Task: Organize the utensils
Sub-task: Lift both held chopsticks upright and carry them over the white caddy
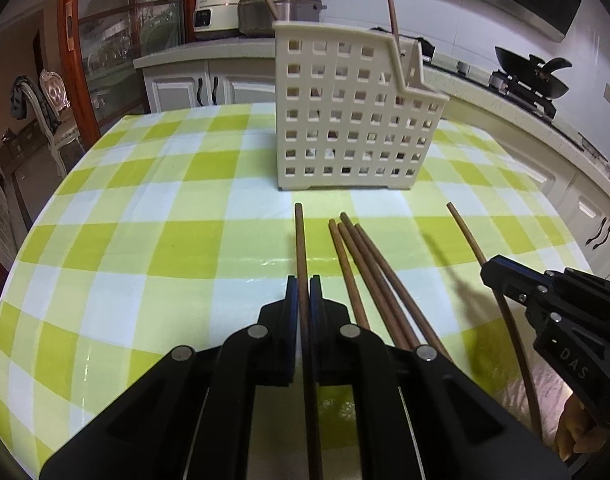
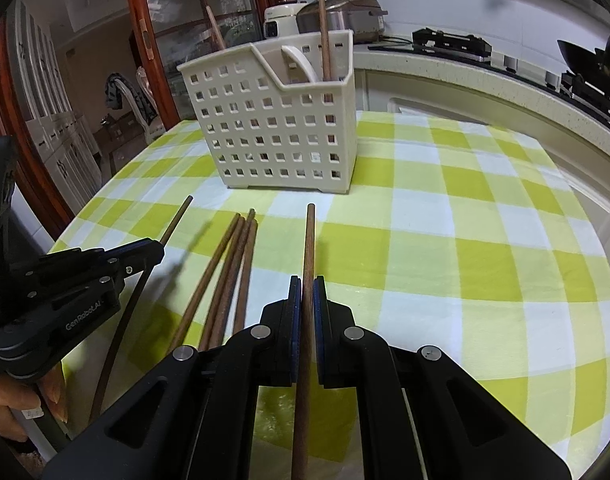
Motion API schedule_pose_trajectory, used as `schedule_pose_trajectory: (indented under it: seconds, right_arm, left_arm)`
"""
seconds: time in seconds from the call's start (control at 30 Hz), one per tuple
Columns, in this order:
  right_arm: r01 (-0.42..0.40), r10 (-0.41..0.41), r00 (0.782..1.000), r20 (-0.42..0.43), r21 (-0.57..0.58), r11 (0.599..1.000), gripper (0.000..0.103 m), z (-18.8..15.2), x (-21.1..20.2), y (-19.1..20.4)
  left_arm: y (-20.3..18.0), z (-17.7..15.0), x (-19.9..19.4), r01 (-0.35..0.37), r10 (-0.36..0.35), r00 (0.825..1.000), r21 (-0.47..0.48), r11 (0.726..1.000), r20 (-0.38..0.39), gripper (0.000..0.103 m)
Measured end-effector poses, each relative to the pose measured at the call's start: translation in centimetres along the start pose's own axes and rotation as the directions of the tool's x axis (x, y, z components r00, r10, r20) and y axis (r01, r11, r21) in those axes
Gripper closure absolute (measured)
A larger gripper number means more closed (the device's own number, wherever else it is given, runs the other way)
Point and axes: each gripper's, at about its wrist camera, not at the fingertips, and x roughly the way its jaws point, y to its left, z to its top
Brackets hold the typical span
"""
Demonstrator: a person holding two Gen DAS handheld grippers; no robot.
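Note:
My left gripper [image 1: 303,284] is shut on a brown chopstick [image 1: 299,240] whose tip points toward the cream perforated basket [image 1: 345,120]. My right gripper [image 2: 307,284] is shut on another chopstick [image 2: 309,240]. In each wrist view the other gripper shows at the side, the right gripper [image 1: 490,270] and the left gripper [image 2: 155,252], each closed on its own stick. Several loose chopsticks [image 1: 365,264] [image 2: 229,264] lie bunched on the checked tablecloth between the two grippers. The basket [image 2: 281,128] holds upright chopsticks and a white spoon [image 2: 301,62].
The green and white checked table [image 1: 145,208] ends on the left toward a chair [image 1: 49,108]. Behind it a kitchen counter [image 1: 225,50] carries two rice cookers [image 1: 281,10], and a wok [image 1: 533,74] sits on a stove. A person's fingers [image 2: 9,400] grip the left handle.

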Motion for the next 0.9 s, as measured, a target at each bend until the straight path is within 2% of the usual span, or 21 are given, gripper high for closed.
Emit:
schedule_pose_trajectory:
  seconds: [0.37,0.63,0.9]
  right_arm:
    - [-0.007,0.008,0.997,0.076,-0.014,1.000,0.097,0.9,-3.0,0.8]
    - [-0.008,0.012,0.990,0.142,-0.030,1.000,0.097,1.6,-5.5,1.6]
    - [0.000,0.007,0.981,0.195,-0.036,0.999,0.097,1.9,-8.2,1.8]
  left_arm:
    - [0.0,0.5,-3.9,0.032,-0.031,0.996,-0.005,0.999,0.081,0.097]
    - [-0.5,0.9,-7.7,0.028,-0.031,0.986,0.016,0.999,0.166,0.097]
    - [-0.8,0.9,-10.2,0.033,-0.038,0.975,0.029,0.999,0.217,0.097]
